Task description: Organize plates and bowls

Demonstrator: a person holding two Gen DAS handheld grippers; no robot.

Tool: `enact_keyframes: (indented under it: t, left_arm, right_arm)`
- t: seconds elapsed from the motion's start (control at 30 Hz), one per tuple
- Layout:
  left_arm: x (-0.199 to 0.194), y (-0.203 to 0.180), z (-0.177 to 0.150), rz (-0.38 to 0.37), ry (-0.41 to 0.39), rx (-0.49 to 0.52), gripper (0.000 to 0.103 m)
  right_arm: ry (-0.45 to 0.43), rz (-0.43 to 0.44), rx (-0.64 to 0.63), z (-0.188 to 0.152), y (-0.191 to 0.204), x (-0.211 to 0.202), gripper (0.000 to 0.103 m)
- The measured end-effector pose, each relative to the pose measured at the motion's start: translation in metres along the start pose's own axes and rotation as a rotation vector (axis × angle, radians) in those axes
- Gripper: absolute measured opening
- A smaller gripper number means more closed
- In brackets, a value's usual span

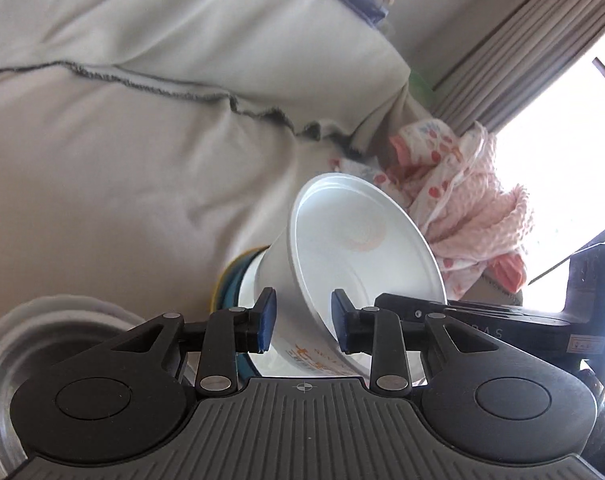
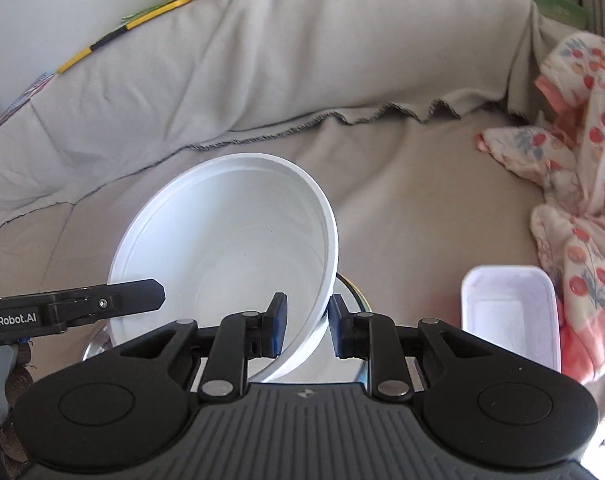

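Left tongs (image 1: 303,322) pinch tilted white bowl (image 1: 358,256) by rim (printed side down). Steel plate (image 1: 18,364) lower left. Pink cloth (image 1: 458,196) behind, on sofa (image 1: 142,140).

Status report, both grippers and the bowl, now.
Right gripper shut on white bowl rim. Left gripper straddles bowl wall, grip unclear. Pink clothes alongside, clear.

A cloth-covered sofa seat (image 2: 402,184) carries patterned pink clothes (image 2: 582,168) and, seemingly, a white tub (image 2: 510,312).

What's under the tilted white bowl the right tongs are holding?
Below the white plastic bowl shows a shiny metal rim with a yellow edge, apparently stacked dishes. How many there are and what they contain is hidden behind the bowl and the right tongs.
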State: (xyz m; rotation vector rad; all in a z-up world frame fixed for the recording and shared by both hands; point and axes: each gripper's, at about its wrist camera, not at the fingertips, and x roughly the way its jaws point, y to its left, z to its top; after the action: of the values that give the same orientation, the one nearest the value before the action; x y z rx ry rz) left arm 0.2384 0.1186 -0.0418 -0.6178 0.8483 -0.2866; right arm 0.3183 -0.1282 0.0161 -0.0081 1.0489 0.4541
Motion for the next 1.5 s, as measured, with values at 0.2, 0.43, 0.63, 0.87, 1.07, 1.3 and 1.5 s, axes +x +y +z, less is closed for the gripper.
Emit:
enact_keyframes:
  t: [0.2, 0.43, 0.63, 0.87, 1.07, 1.3, 1.5]
  left_arm:
    - [0.004, 0.011, -0.011, 0.059, 0.051, -0.005, 0.030]
    - [-0.056, 0.024, -0.011, 0.124, -0.068, 0.011, 0.030]
    - [-0.106, 0.056, -0.053, 0.341, -0.209, -0.042, 0.030]
    - [-0.123, 0.098, -0.089, 0.451, -0.200, -0.186, 0.030]
    - [-0.109, 0.121, -0.092, 0.464, -0.164, -0.250, 0.039]
    - [-0.087, 0.136, -0.096, 0.406, -0.088, -0.280, 0.033]
    - [-0.085, 0.139, -0.094, 0.388, -0.084, -0.297, 0.030]
  right_arm:
    - [-0.026, -0.041, 0.001, -0.017, -0.014, 0.018, 0.022]
    - [-0.166, -0.037, -0.025, -0.034, -0.013, -0.017, 0.026]
    - [-0.250, 0.153, -0.120, -0.067, 0.026, -0.046, 0.044]
    - [-0.100, 0.252, -0.208, -0.115, 0.091, 0.001, 0.048]
    - [-0.038, 0.238, -0.151, -0.126, 0.099, 0.033, 0.048]
    - [0.076, 0.274, -0.037, -0.129, 0.089, 0.072, 0.048]
    - [0.120, 0.337, 0.001, -0.130, 0.096, 0.084, 0.046]
